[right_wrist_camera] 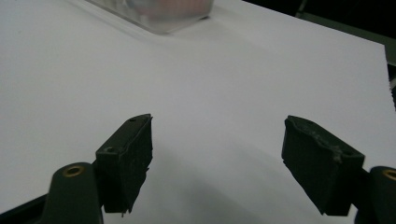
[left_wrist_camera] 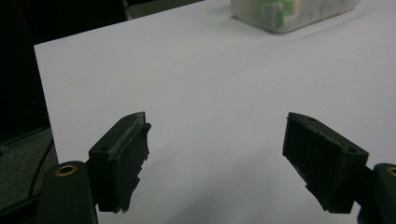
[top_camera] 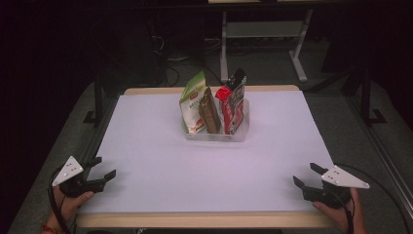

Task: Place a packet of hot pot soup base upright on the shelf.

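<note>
- Where the white sheet (top_camera: 160,146) covers the table (top_camera: 204,220), wooden edge visible at near and far rims alone; surroundings dark, floor and a pale frame behind hard to read.
- Clear plastic bin (top_camera: 217,134) standing at centre-far part of sheet, well apart from both grippers; cut off at top edge in left gripper view (left_wrist_camera: 289,14) and in right gripper view (right_wrist_camera: 159,11), blurred in the latter.
- Green-and-white pouch (top_camera: 193,105) upright at left of bin, print too small to read; lower part behind bin wall.
- Red-and-black packet (top_camera: 233,105) upright at right of bin, top leaning rightward; label illegible.
- Brown packet (top_camera: 210,112) wedged between the two, mostly seen edge-on.
- Left gripper (top_camera: 104,168) at near-left corner of sheet, jaws spread wide, nothing between them; bare sheet between pads in own view (left_wrist_camera: 215,158).
- Right gripper (top_camera: 308,175) at near-right corner, jaws likewise wide and empty (right_wrist_camera: 217,161).
- Hands partly cut off by bottom edge, cables trailing off into shadow.
</note>
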Demonstrator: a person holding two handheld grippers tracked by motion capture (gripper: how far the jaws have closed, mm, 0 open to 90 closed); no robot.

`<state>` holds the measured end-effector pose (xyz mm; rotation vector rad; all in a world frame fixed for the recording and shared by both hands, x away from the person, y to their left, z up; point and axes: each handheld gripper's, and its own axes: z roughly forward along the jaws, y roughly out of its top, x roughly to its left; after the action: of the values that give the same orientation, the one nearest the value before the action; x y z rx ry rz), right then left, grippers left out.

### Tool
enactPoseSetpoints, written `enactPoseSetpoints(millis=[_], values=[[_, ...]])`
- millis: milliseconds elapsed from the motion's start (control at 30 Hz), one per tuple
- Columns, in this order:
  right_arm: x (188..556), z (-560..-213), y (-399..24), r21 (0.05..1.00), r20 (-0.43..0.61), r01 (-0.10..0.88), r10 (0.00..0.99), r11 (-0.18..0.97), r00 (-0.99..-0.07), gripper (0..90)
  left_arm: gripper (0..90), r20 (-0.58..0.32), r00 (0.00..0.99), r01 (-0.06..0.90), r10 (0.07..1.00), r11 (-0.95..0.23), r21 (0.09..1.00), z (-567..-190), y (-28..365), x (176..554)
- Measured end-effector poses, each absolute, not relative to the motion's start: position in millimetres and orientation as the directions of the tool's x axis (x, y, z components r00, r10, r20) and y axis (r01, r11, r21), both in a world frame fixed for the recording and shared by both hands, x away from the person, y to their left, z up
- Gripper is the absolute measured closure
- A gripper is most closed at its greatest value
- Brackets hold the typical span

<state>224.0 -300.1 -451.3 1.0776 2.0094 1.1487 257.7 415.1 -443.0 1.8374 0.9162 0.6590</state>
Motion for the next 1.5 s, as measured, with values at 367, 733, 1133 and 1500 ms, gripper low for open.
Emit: enactPoseSetpoints(millis=[367, 733, 1133, 1500], values=[[220.8, -453.9, -296.9, 0.889, -0.085, 0.354, 0.864, 0.291, -0.497, 23.9, 22.2, 0.03, 0.568, 0.293, 0.823, -0.236, 0.926, -438.6, 422.1, 250.9], [220.5, -451.6, -292.5, 0.888, -0.102, 0.343, 0.86, 0.305, -0.501, 23.9, 22.2, 0.046, 0.581, 0.278, 0.812, -0.252, 0.927, -433.8, 416.0, 247.8], [221.6, -452.9, -287.8, 0.88, -0.116, 0.346, 0.853, 0.326, -0.51, 23.9, 22.2, 0.057, 0.597, 0.28, 0.8, -0.274, 0.92, -435.3, 408.9, 248.1], [221.2, -453.2, -286.1, 0.879, -0.113, 0.347, 0.848, 0.328, -0.517, 23.9, 22.2, 0.062, 0.602, 0.28, 0.796, -0.282, 0.918, -434.7, 403.8, 249.7]])
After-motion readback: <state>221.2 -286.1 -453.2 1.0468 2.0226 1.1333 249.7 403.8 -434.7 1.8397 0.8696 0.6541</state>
